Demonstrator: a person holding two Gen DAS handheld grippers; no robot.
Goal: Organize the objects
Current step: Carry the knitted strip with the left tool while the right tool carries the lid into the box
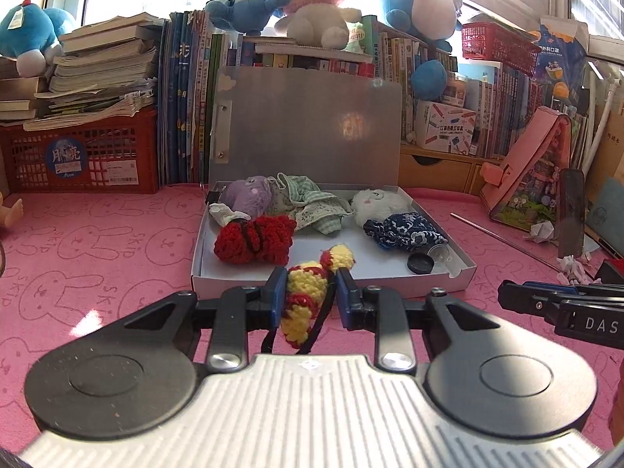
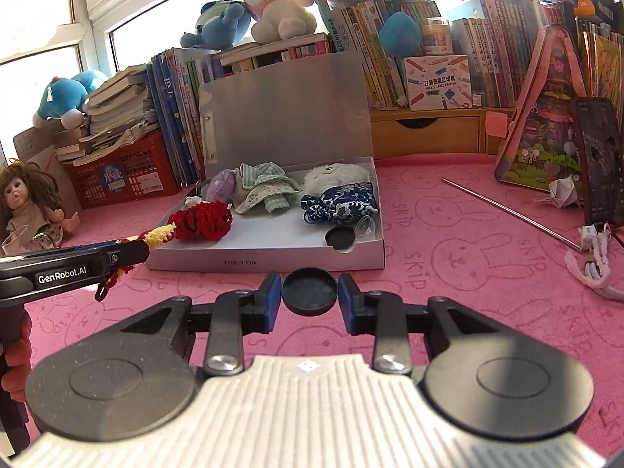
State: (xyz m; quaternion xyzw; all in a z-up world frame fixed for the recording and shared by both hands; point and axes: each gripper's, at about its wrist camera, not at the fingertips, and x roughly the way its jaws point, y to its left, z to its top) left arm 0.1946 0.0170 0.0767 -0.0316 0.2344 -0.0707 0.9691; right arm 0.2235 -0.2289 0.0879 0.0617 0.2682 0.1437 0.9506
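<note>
A yellow and red crochet toy [image 1: 300, 312] hangs between the blue pads of my left gripper [image 1: 311, 275], which is shut on it just in front of the open grey box [image 1: 460, 269]. My right gripper [image 2: 310, 280] is shut on a round black lid [image 2: 310, 292] above the pink mat, near the box's front wall [image 2: 253, 263]. The box holds a red crochet piece [image 1: 253, 241], a purple plush [image 1: 249, 193], green checked cloth [image 1: 312, 202], a white plush [image 1: 378, 202], a blue patterned pouch [image 1: 405, 232] and another black lid [image 1: 420, 263]. From the left the left gripper [image 2: 128, 251] reaches into the right wrist view.
The box's lid [image 1: 308, 124] stands upright against rows of books. A red crate [image 1: 78, 156] sits at the left, a doll [image 2: 27, 202] beside it. A metal rod [image 2: 511, 212], a pink toy house [image 2: 546, 132], crumpled paper [image 2: 561, 193] and a white cable [image 2: 592, 261] lie to the right.
</note>
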